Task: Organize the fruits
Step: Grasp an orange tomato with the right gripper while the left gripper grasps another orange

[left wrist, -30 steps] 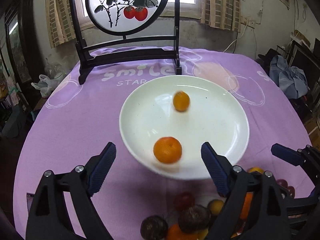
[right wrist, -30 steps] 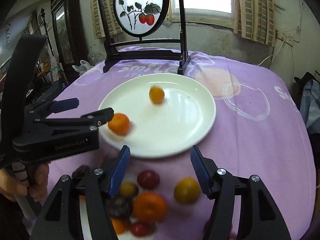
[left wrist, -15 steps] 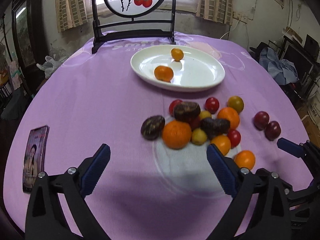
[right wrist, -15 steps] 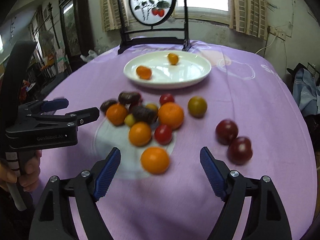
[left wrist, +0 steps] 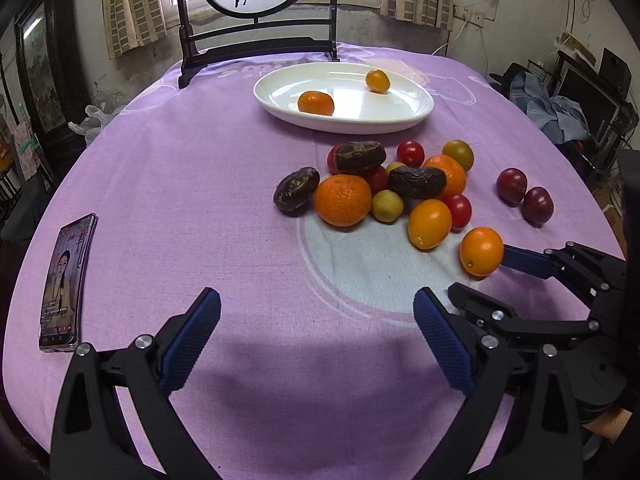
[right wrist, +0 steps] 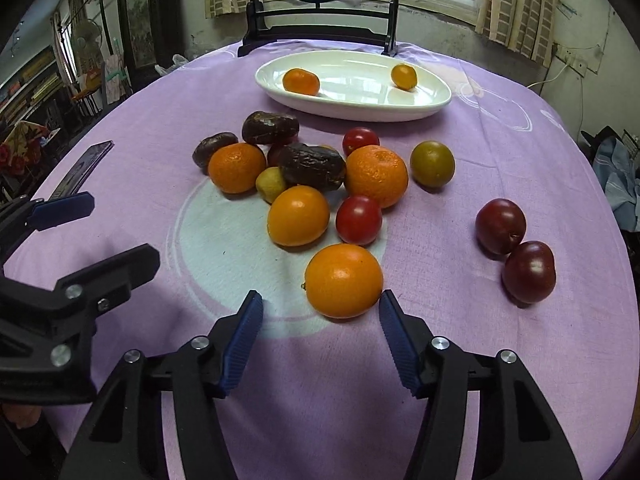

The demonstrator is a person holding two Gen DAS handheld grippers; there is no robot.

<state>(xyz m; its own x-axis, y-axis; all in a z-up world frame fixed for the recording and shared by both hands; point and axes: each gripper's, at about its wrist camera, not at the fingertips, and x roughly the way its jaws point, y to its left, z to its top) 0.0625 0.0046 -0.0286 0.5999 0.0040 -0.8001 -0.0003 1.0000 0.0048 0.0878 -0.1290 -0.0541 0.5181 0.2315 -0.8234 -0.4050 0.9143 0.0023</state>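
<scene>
A white plate [left wrist: 416,118] [right wrist: 424,110] at the far side of the table holds two oranges [left wrist: 316,103] [right wrist: 404,76]. A pile of oranges, red tomatoes and dark fruits [left wrist: 416,182] [right wrist: 312,168] lies mid-table. A lone orange [right wrist: 343,281] [left wrist: 481,251] sits nearest, just in front of my open right gripper [right wrist: 320,312], close between the fingertips. My left gripper [left wrist: 316,308] is open and empty over bare cloth, left of that orange. Two dark red plums [right wrist: 516,248] [left wrist: 524,196] lie apart on the right.
A phone [left wrist: 66,280] lies at the table's left edge. A black wooden stand with a round painted screen [left wrist: 260,36] stands behind the plate. The purple tablecloth [left wrist: 180,200] covers the round table. Clothes and clutter [left wrist: 556,112] sit off to the right.
Both grippers pulled back from over the plate toward the near side of the table. The right gripper has come up close to the lone orange, its fingers narrower than before.
</scene>
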